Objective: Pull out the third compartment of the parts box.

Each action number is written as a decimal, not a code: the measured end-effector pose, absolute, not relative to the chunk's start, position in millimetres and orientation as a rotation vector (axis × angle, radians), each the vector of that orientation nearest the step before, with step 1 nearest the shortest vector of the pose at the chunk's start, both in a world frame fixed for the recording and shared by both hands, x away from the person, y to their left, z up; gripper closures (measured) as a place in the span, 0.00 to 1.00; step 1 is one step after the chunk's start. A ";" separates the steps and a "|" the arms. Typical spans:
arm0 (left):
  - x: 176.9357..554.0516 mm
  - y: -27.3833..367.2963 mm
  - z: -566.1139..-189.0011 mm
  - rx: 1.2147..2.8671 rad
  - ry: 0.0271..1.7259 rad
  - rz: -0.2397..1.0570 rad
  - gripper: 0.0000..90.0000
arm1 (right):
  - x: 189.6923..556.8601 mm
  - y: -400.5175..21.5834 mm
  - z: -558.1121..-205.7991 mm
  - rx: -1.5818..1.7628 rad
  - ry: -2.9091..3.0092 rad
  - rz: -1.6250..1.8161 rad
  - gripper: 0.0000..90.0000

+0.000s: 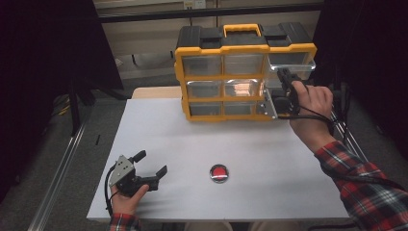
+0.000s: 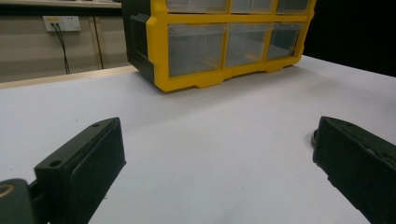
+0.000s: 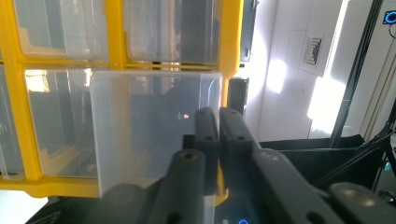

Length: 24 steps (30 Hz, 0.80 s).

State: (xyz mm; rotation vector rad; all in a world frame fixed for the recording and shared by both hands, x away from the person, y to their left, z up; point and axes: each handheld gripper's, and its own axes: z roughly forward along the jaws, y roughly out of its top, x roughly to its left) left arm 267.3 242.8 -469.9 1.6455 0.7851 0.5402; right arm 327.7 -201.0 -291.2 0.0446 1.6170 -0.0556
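Observation:
A yellow and black drawer cabinet point(image 1: 226, 48) with clear drawers stands at the far side of the white table point(image 1: 192, 139). Its top right drawer point(image 1: 293, 65) juts out from the frame. My right gripper point(image 1: 285, 77) is shut on that clear drawer point(image 3: 149, 126), its jaws pinching the drawer's front wall at the right gripper point(image 3: 218, 126). My left gripper point(image 1: 153, 162) rests open near the table's front left, nothing between its jaws. In the left gripper view the left gripper point(image 2: 219, 135) faces the cabinet point(image 2: 210, 42) across bare table.
A small round red-topped object point(image 1: 219, 173) lies on the table in front of centre, to the right of the left gripper; a sliver of the red-topped object point(image 2: 314, 136) shows behind the right-hand jaw. Dark floor and metal rails flank the table.

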 end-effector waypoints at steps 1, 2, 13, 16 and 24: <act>267.3 242.8 -469.9 1.646 0.785 0.540 0.02 | 328.6 -201.4 -291.0 0.045 1.615 -0.047 0.90; 267.2 242.9 -469.9 1.645 0.786 0.541 0.02 | 329.1 -201.7 -291.1 0.057 1.614 -0.046 0.89; 267.5 241.5 -470.7 1.650 0.792 0.541 0.02 | 342.5 -205.4 -291.0 0.080 1.671 -0.076 0.76; 267.6 241.7 -470.7 1.650 0.792 0.541 0.02 | 345.3 -207.5 -289.1 0.077 1.682 -0.081 0.83; 267.6 241.9 -470.4 1.653 0.786 0.547 0.02 | 340.3 -207.4 -286.7 0.073 1.680 -0.075 0.88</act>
